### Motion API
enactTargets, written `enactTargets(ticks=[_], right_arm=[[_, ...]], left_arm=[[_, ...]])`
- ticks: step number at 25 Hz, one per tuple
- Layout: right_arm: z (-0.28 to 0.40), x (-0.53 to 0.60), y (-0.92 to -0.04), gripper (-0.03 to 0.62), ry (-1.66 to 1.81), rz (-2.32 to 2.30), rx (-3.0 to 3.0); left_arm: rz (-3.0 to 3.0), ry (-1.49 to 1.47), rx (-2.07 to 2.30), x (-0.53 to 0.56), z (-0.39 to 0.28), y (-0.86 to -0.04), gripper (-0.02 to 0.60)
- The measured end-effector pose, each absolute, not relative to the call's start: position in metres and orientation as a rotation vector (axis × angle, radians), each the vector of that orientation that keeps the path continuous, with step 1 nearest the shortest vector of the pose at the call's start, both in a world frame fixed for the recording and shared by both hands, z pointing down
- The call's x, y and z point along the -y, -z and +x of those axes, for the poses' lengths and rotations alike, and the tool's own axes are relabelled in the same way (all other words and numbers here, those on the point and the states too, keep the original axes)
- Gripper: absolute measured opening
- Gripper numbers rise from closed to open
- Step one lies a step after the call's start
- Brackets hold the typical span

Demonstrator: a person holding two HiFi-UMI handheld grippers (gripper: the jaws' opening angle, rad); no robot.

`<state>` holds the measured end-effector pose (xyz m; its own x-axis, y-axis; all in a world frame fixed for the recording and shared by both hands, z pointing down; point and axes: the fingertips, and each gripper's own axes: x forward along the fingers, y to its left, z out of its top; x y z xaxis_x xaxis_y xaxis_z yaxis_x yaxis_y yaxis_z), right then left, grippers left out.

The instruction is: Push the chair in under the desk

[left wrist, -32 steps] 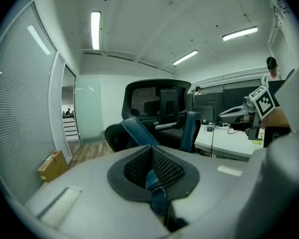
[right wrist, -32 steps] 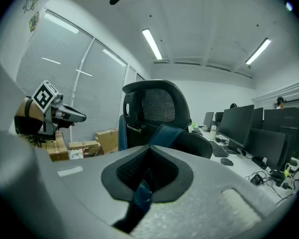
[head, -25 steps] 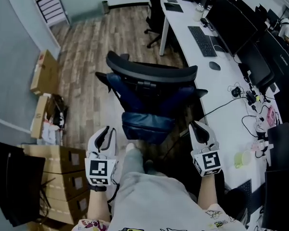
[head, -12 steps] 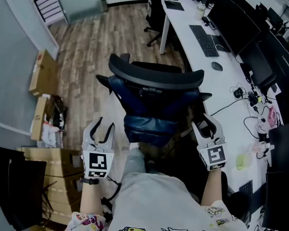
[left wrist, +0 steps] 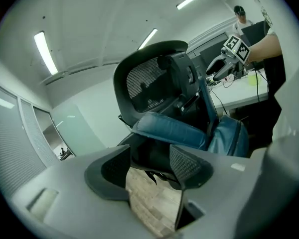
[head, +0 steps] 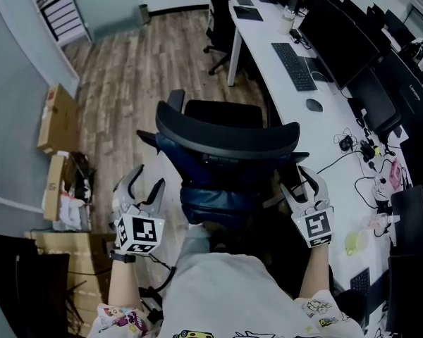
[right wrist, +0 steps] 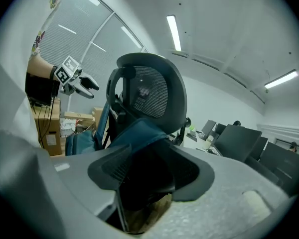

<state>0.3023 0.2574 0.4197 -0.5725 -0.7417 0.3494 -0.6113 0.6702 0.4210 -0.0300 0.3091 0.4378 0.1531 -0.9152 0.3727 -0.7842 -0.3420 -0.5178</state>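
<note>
**Jaws wide, chair not under yet**

Jaws on our left gripper and right gripper have just been opening. They're wide, pinching nothing, flanking the chair. It stands just beside the desk. The monitor logo is unreadable.

Kit: left hand-held gripper and right hand-held gripper, pale grey shells, dark ribbed pads, cube with black-on-white square marker at back. Jaws on both just been opening, pressing nothing. Black cable off left. Pale grey top, cartoon-print sleeves.
</note>
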Motion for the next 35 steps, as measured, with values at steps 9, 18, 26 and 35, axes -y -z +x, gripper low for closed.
enactTargets(ticks=[9, 18, 26, 35], right_arm=[[0.304, -0.23, -0.425, 0.269, 0.468, 0.966, 2.267], [0.318, -0.21, -0.429, 0.282, 0.562, 0.918, 2.133], [0.313, -0.195, -0.436, 0.264, 0.605, 0.888, 2.093], [0.31, -0.191, -0.435, 0.265, 0.595, 0.889, 2.11]], left_arm=[[-2.171, 1.034, -1.535, -0.255, -0.049, -0.44, 0.322], [-2.122, 1.176, -1.393, -0.222, -0.06, -0.465, 0.342], [-2.042, 1.179, -1.364, -0.202, -0.063, -0.462, 0.247], [-2.018, 1.171, -1.347, -0.196, -0.068, -0.459, 0.249]])
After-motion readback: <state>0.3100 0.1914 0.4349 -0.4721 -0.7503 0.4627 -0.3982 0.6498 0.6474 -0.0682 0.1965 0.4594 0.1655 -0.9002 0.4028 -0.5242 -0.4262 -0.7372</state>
